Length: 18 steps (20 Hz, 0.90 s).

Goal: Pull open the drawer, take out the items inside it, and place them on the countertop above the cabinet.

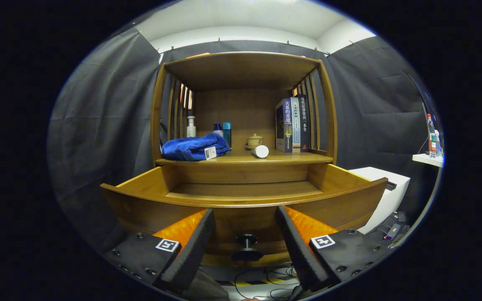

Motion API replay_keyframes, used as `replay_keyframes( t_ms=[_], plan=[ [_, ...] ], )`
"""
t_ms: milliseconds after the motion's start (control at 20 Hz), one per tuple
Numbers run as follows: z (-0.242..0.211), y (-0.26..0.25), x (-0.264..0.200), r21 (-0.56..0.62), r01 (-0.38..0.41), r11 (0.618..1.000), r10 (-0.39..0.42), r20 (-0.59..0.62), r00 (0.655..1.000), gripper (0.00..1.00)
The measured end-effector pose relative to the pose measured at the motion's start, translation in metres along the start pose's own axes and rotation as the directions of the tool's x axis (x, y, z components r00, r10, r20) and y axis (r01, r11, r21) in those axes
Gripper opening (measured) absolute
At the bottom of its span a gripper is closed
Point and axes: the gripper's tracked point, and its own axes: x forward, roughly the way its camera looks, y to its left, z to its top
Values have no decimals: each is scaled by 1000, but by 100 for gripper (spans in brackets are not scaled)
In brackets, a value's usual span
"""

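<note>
gripper view looks along the two fingers at a wooden cabinet whose drawer stands pulled out just ahead of the gripper. the fingers are spread apart and grasp nothing; the drawer's knob sits in the gap between them, touching neither.

the drawer floor that shows beyond the front panel looks bare, though the near part is hidden behind that panel, so i cannot tell whether anything is left inside. on the countertop beyond the drawer lie a blue towel with a small white tag and a white cylinder on its side, with bottles, a small lidded pot and upright books behind.

the risk from here: the gripper sits low, level with the drawer front, so a reach straight forward would drive the fingers into the panel or knob and push the drawer shut. going in blind over the rim could also miss a small item. the cylinder looks free to roll if bumped.

the tool points level at the drawer front, centred on the knob.
</note>
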Motion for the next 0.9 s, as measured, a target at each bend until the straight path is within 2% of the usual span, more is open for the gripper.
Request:
replay_keyframes(
  t_ms=[300,550,900],
  plan=[
    [5,0,25,0,-6,1000,6,3,1000,99],
    [19,0,62,-22,-5,1000,6,47,999,99],
    [24,-1,115,-35,1,999,1,47,999,99]
  ],
)
